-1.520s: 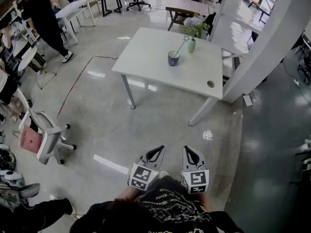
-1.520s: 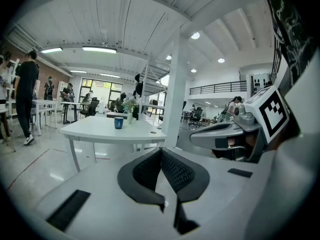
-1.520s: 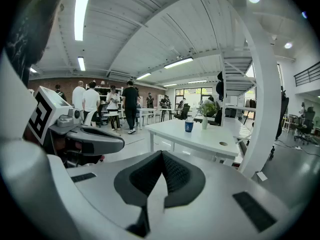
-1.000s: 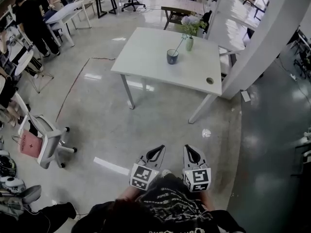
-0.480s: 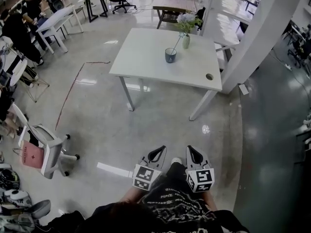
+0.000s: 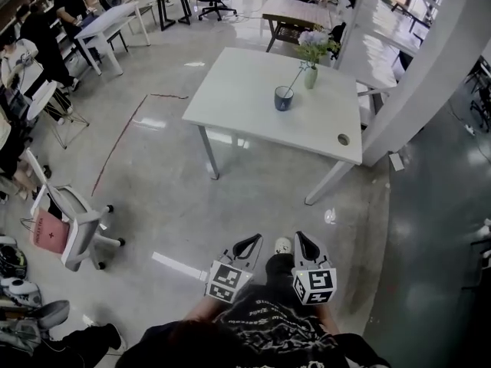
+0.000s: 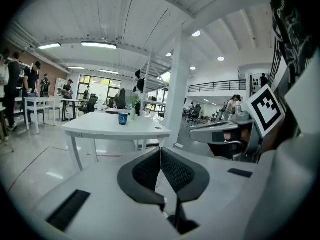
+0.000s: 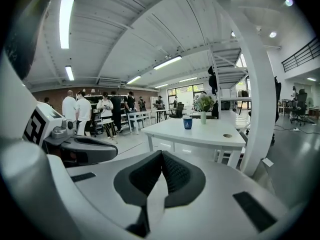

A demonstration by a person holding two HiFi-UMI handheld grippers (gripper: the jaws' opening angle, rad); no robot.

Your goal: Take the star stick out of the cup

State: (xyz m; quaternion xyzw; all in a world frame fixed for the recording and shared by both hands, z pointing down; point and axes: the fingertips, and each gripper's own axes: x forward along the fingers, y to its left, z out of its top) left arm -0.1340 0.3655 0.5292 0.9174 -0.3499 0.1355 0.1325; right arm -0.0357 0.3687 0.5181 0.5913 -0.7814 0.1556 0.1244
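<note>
**Blue cup, one stick, well across the floor from me**

One star stick (image 6: 294, 78) stands in one dark-blue cup (image 6: 284, 98). It shows as a thin pale line leaning out of the rim, up and to the right, and its star end is too small to make out. The cup sits on the one white table (image 6: 238, 90), toward the far edge. One small greenish vase (image 6: 311, 77) of pale flowers stands just beside it on the right. One round hole (image 6: 343, 139) is set in the tabletop near the right corner. The table is well apart from me, across bare grey floor (image 6: 192, 198).

I hold two grippers low against my body, side by side and pointing toward the table. My left gripper (image 6: 247, 243) has its jaws pressed together tip to tip, with nothing between them. My right gripper (image 6: 301, 241) is the same, its jaws closed on nothing. Each carries one marker cube, the left cube (image 6: 225, 279) and the right cube (image 6: 314, 286).

One white office chair (image 6: 77, 225) stands off to my left. One white column (image 6: 430, 75) rises just beside the table's right end.
</note>
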